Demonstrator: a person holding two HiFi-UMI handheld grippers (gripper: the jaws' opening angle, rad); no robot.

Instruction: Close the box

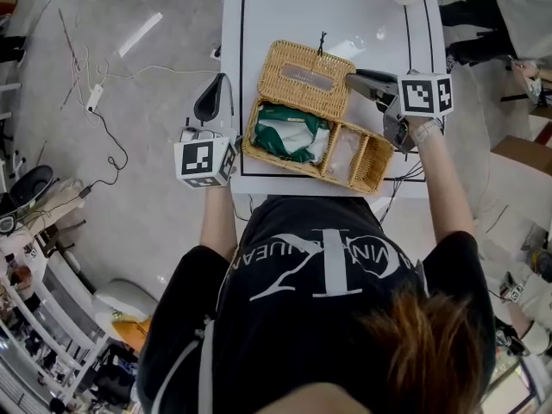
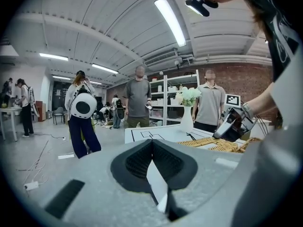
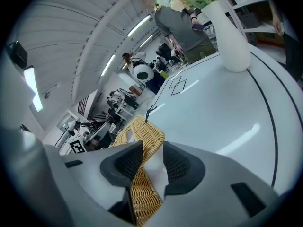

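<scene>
Right gripper view showed the right claw [image 3: 152,151] closed narrowly on the rim of the woven lid [image 3: 142,136], which stood raised between its pads. The open box [image 1: 373,164] sat just beside and beneath that claw on the table [image 1: 276,7]. The left claw [image 1: 214,97], jaws together and empty, hung off the box's far side. The wicker looked light, stiff and somewhat brittle, so a gentle hold at that free edge seemed best.

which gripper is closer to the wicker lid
Right. The right gripper is closed on the edge of the wicker lid. The left gripper hangs to the left of the wicker box, apart from the lid.
</scene>
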